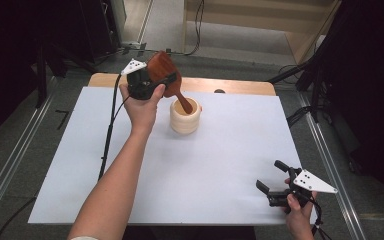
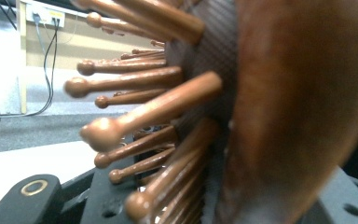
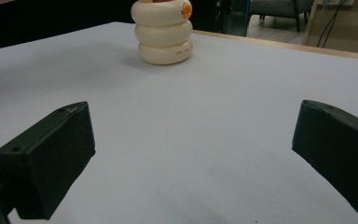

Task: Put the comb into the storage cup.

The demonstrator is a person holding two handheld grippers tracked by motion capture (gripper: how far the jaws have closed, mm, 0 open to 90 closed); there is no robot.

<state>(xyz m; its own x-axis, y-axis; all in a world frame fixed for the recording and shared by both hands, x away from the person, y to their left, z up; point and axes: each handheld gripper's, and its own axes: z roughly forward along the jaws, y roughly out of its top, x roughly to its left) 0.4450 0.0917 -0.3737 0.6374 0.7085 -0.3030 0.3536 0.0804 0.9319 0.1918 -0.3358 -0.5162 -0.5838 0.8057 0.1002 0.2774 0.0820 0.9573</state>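
A white table [image 1: 190,170] is seen from above, with a wooden hairbrush [image 1: 164,75] held up over its far side by the left gripper [image 1: 147,80], whose jaws are clamped on the brush's broad oval head. The brush is tilted, and its narrow handle is angled downward so that the tip is placed inside the mouth of a cream-coloured ribbed cup [image 1: 185,116] standing upright on the table just beside the left hand [image 1: 141,107]. In the left gripper view, the brush [image 2: 279,112] is shown very close: a dark cushioned pad is studded with round-tipped wooden pins, and the polished back is curved away to the right. The brush is judged to be light and stiff, with a smooth lacquered back that may slide in the jaws; the pins and the pad beneath them are likely to give under pressure, so a hold across the solid rim of the head, or on the handle, is thought safest. The cup [image 3: 163,31] is judged light enough to tip if the handle is pressed against its wall. The right gripper [image 1: 276,187] is rested at the near right corner of the table, well apart from the cup, its jaws spread wide and holding nothing.
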